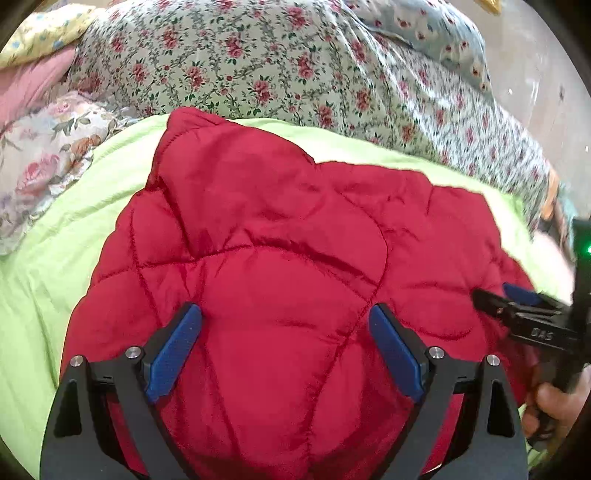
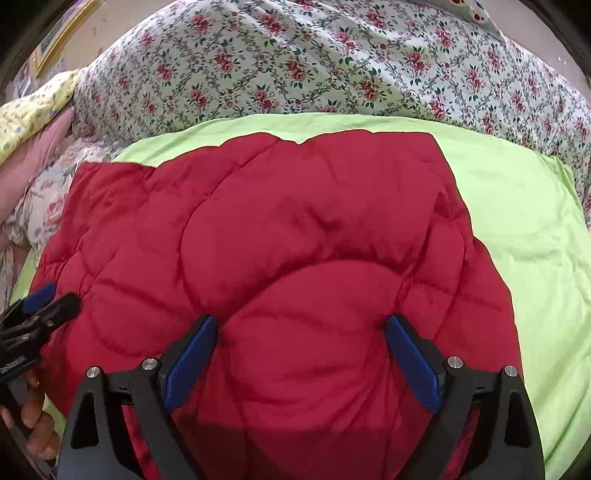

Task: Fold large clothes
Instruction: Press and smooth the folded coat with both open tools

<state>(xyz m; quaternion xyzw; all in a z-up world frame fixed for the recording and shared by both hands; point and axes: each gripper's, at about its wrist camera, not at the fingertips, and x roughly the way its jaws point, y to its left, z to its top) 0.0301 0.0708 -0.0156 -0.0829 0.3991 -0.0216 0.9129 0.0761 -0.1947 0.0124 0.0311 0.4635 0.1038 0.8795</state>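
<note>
Red quilted jacket [image 1: 280,258] — puffy, stitched in curved seams, lying spread on a light green sheet [image 1: 44,266]; all places below are given relative to this jacket.

Left wrist view:
- Left gripper [image 1: 284,347]: above the near part of the jacket, jaws spread wide, blue pads [image 1: 173,350] facing each other with a swell of red fabric showing between them; the pads do not pinch it.
- Right gripper [image 1: 495,299]: at the jacket's right edge, black with a blue pad, seen from the side; its tip is at the fabric, but contact cannot be told.
- Hand [image 1: 557,402]: fingers on the right gripper's handle, at the jacket's lower right.
- Green sheet: under the jacket, showing to its left and along its far edge.
- Floral blanket [image 1: 258,62]: white with small red roses, beyond the jacket's far edge.
- Large-flowered cloth [image 1: 40,162], pink cloth [image 1: 26,85] and yellow dotted cloth [image 1: 44,33]: far left of the jacket.
- Pale blue flowered cloth [image 1: 436,29]: far right, beyond the rose blanket.

Right wrist view:
- Jacket [image 2: 295,229]: flat on the green sheet [image 2: 535,229], far edge nearly straight, one corner reaching far left.
- Right gripper [image 2: 301,354]: above the near part of the jacket, jaws spread wide, nothing pinched — red fabric bulges between the blue pads [image 2: 190,362].
- Left gripper [image 2: 48,306]: at the jacket's left edge, black with a blue pad; fingers of a hand [image 2: 35,424] below it.
- Rose blanket [image 2: 295,62]: beyond the far edge.
</note>
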